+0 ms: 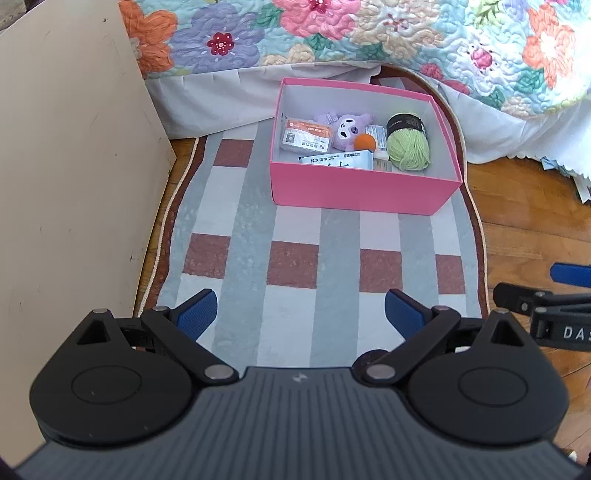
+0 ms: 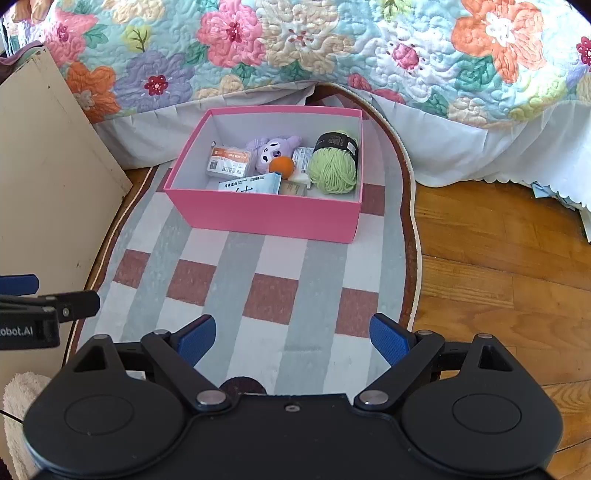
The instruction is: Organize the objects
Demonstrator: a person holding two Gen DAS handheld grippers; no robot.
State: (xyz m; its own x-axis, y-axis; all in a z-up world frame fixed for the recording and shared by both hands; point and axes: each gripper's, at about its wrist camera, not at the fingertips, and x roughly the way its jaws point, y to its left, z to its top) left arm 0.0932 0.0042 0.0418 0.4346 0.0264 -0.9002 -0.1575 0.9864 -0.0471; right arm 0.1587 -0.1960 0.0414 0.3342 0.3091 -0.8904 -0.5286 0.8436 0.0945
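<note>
A pink box stands on a checked rug. Inside lie a green yarn ball, a purple plush toy, an orange ball, an orange-and-white packet and a wet-wipes pack. My left gripper is open and empty, low over the rug in front of the box. My right gripper is open and empty, also in front of the box. Each gripper shows at the other view's edge.
The checked rug lies on a wooden floor. A beige cabinet panel stands at the left. A bed with a floral quilt is right behind the box.
</note>
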